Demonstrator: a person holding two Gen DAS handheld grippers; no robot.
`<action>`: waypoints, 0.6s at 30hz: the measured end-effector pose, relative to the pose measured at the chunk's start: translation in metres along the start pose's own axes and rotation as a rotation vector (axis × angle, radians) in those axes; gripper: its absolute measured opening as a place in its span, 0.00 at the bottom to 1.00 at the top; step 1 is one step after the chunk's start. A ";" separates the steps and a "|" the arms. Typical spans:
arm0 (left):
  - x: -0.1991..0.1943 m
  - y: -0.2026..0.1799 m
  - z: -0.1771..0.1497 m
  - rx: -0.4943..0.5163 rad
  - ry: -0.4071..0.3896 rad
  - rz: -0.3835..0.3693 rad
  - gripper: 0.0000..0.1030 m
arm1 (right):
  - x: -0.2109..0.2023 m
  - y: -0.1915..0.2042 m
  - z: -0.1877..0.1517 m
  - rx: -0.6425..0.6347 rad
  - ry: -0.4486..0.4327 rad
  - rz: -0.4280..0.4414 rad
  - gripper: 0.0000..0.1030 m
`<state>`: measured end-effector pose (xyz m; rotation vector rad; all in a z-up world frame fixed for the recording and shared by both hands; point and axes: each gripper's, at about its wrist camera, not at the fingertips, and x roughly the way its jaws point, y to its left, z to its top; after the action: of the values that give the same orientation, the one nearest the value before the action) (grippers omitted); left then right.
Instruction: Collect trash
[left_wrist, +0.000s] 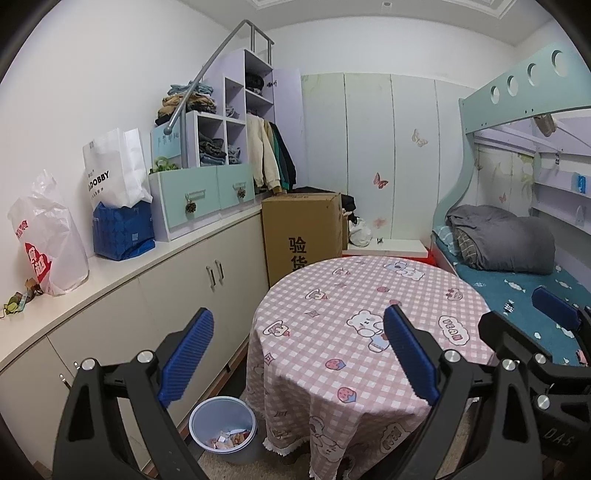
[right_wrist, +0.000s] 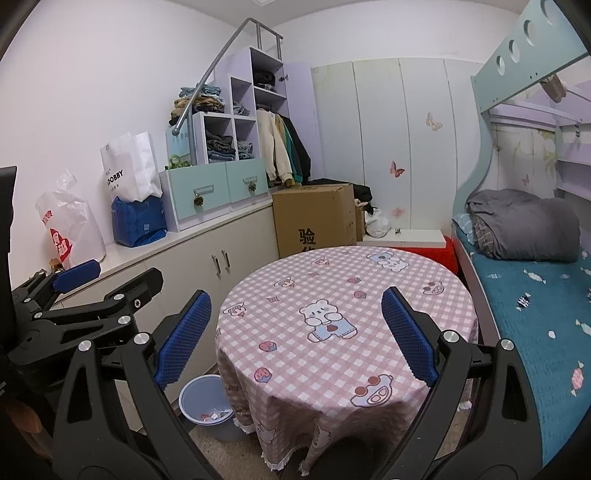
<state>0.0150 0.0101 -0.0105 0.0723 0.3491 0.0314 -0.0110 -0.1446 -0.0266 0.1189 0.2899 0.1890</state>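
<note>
A grey-blue waste bin (left_wrist: 222, 428) stands on the floor at the left foot of the round table (left_wrist: 369, 314); several crumpled wrappers lie in its bottom. The right wrist view shows the same waste bin (right_wrist: 207, 406) and table (right_wrist: 343, 295), whose pink checked cloth carries only printed pictures. My left gripper (left_wrist: 299, 354) hovers above the table's near left edge, open, nothing between its blue pads. My right gripper (right_wrist: 295, 338) hangs over the table's near edge, open too and holding nothing. Each view catches the other gripper at its side.
A long white cabinet (left_wrist: 122, 280) runs along the left wall, carrying plastic and paper bags (left_wrist: 48, 240) and a drawer unit. A cardboard box (left_wrist: 301, 232) stands behind the table. A bunk bed (left_wrist: 517, 266) with a grey duvet lies close on the right.
</note>
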 end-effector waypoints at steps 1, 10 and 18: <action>0.003 0.000 -0.002 0.001 0.007 0.002 0.89 | 0.002 0.000 -0.001 0.001 0.004 0.001 0.89; 0.022 0.001 -0.008 -0.001 0.048 0.009 0.89 | 0.022 -0.002 -0.008 0.007 0.042 0.008 0.89; 0.038 0.002 -0.013 0.000 0.078 0.019 0.89 | 0.039 -0.003 -0.012 0.012 0.073 0.014 0.89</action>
<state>0.0460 0.0141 -0.0351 0.0746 0.4268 0.0533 0.0228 -0.1383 -0.0493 0.1256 0.3628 0.2059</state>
